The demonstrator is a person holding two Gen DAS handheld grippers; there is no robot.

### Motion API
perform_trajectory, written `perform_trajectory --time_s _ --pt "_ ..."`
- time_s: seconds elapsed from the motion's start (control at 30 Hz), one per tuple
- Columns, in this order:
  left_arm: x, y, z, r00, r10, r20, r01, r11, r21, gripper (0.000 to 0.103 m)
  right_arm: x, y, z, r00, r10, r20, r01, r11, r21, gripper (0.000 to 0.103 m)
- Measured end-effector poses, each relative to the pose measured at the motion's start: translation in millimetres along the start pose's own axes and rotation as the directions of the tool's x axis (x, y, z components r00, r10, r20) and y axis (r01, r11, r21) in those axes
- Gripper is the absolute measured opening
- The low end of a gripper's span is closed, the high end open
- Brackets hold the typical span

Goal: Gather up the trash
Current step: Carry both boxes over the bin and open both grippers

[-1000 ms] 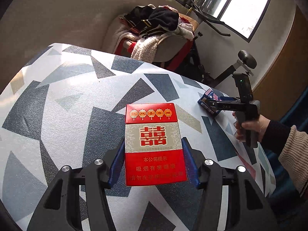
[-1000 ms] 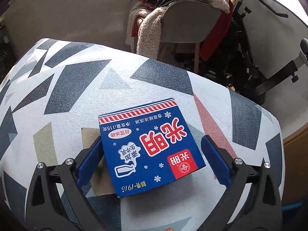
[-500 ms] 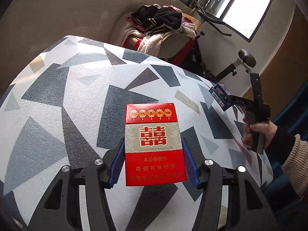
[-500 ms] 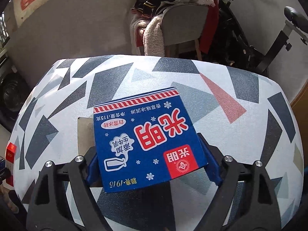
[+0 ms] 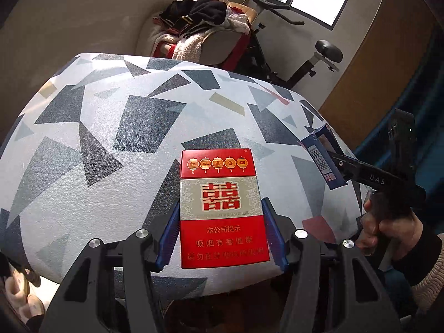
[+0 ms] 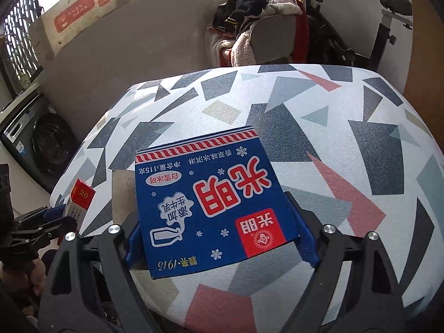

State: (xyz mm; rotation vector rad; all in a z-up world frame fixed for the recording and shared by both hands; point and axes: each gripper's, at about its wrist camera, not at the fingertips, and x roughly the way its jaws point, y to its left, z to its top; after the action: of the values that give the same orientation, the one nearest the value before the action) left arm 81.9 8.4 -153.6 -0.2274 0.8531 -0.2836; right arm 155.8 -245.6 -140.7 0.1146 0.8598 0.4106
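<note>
My left gripper (image 5: 220, 204) is shut on a red cigarette pack (image 5: 222, 211), held upright over the near edge of the patterned table (image 5: 111, 138). My right gripper (image 6: 213, 213) is shut on a flat blue ice-cream carton (image 6: 211, 194), its pads pressed against both side edges, above the table (image 6: 333, 125). In the left wrist view the right gripper (image 5: 341, 163) shows at the right with the blue carton (image 5: 322, 155) and a hand (image 5: 388, 222) on its handle. The right wrist view has the left gripper (image 6: 55, 216) with the red pack (image 6: 80, 197) at its left edge.
A chair piled with clothes (image 5: 205, 27) stands behind the table, with an exercise bike (image 5: 319, 55) beside it. A washing machine (image 6: 41, 138) sits low at the left. Slippered feet (image 5: 16, 291) show below the table's near edge.
Both grippers have drawn back toward the table's near edge. The right gripper's jaws closed onto the blue carton and carried it up off the table; the left kept its grip.
</note>
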Motion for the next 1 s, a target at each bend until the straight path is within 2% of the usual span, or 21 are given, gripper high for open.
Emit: perform_trajectory --time_s 0.27,0.37,0.47,0.57,0.87,1.0 --pt "-34.8 -16.4 -45.5 1.0 0.012 0.002 -0.012 0.999 0.042 0.055 -43.2 29.5 -41.8 1.0 0.001 0.016 0.0 0.998 -0.056 0.084" --pt "-45.1 -20.2 -62.1 1.0 0.012 0.01 -0.013 0.998 0.058 0.055 -56.4 37.7 -51.6 0.999 0.01 0.046 -0.006 0.998 -0.068 0.084" --pt "-48.5 -24.1 -78.5 1.0 0.014 0.003 -0.014 0.996 0.083 0.055 -67.3 45.3 -64.1 0.996 0.02 0.082 -0.015 0.998 -0.056 0.084" --pt "-50.9 -26.4 -91.1 1.0 -0.014 -0.015 0.015 0.997 0.078 0.055 -73.9 52.7 -77.2 0.994 0.048 0.096 -0.045 0.998 -0.032 0.084" --pt "-63.9 -48.3 -98.6 0.997 -0.072 -0.014 0.073 0.986 0.147 0.055 -95.4 57.5 -87.7 0.991 0.035 0.133 -0.031 0.999 -0.034 0.084" --pt "-62.7 -62.8 -101.9 0.993 -0.115 -0.035 0.12 0.974 0.192 0.056 -106.8 54.6 -89.6 0.987 0.019 0.157 -0.015 0.999 -0.029 0.084"
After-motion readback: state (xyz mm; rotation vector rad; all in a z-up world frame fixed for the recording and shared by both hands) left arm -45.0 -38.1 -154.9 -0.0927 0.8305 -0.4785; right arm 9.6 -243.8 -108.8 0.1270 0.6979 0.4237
